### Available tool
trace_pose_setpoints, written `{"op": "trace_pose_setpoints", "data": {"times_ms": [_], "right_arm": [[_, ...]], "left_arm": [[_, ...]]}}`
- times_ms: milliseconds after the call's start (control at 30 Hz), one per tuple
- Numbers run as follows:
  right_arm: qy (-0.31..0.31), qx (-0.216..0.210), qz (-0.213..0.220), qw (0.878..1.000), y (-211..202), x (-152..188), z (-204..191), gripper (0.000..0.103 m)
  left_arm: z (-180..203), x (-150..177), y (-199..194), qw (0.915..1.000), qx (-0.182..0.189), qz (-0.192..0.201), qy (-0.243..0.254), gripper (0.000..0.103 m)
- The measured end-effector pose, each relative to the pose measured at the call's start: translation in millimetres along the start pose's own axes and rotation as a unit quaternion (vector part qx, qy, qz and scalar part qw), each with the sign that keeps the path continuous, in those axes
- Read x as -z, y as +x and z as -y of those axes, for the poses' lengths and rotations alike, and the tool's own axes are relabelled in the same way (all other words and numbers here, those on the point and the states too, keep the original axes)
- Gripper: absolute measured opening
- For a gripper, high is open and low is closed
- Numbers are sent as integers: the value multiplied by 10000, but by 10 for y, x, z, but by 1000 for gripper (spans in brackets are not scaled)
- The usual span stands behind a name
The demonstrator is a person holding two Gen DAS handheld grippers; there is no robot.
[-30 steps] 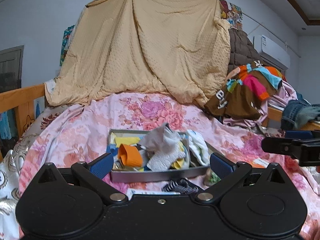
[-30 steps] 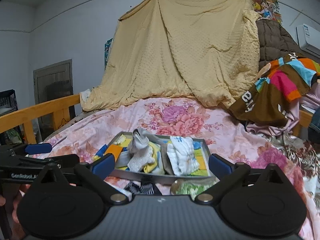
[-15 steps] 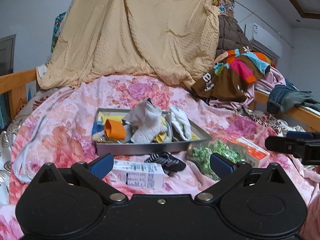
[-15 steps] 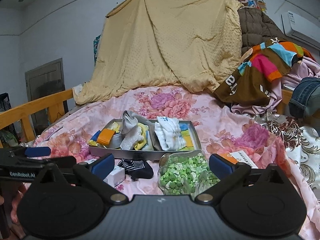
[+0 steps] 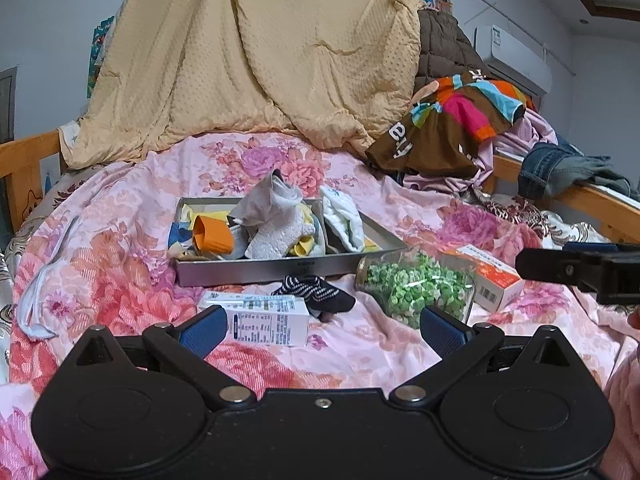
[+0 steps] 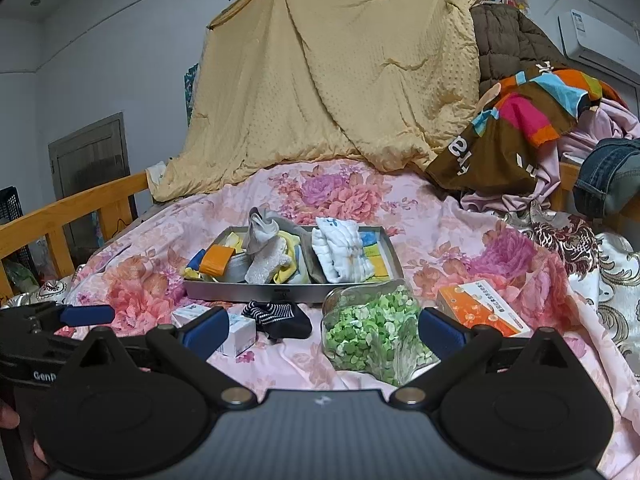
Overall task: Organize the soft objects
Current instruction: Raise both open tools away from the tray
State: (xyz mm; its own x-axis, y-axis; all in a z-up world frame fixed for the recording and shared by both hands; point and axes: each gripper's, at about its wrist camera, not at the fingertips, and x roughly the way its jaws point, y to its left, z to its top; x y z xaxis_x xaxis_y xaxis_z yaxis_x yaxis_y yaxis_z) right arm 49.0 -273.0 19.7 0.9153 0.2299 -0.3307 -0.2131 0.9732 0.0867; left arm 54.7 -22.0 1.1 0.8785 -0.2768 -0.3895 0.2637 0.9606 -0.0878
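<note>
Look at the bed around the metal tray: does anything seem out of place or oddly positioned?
Yes. A dark striped sock lies on the floral bedspread just in front of the metal tray, not in with the other soft items. Beside it, a glass jar of green pieces lies tipped on its side.

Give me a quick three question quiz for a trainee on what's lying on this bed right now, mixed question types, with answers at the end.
1. True or false: the striped dark sock lies inside the metal tray.
2. Multiple choice: what fills the clear jar lying on its side? A) red beads B) small green pieces C) coins
3. Fill in: both the left tongs and the right tongs stand ____, holding nothing.

Key: 1 false, it lies on the bedspread just in front of the tray. 2 B. 3 open.
</note>
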Motion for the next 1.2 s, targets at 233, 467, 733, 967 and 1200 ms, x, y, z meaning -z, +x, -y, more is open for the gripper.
{"op": "trace_pose_setpoints", "data": {"times_ms": [233, 467, 733, 967, 1200], "right_arm": [[158, -14, -204, 9997, 20, 20, 42, 103], [482, -71, -408, 9980, 26, 55, 154, 103], [844, -251, -400, 9953, -26, 71, 299, 103], [1013, -383, -389, 9934, -74, 80, 380, 103], [1283, -445, -369, 9900, -108, 97, 498, 103]], "left_arm": [[28, 53, -36, 9998, -63, -177, -46, 102], [97, 90, -77, 9991, -193, -385, -33, 102], [151, 100, -106, 9967, -412, -639, -276, 102], [303, 5, -135, 9950, -603, -712, -356, 102], [354, -115, -133, 9902, -911, -757, -737, 102]]}}
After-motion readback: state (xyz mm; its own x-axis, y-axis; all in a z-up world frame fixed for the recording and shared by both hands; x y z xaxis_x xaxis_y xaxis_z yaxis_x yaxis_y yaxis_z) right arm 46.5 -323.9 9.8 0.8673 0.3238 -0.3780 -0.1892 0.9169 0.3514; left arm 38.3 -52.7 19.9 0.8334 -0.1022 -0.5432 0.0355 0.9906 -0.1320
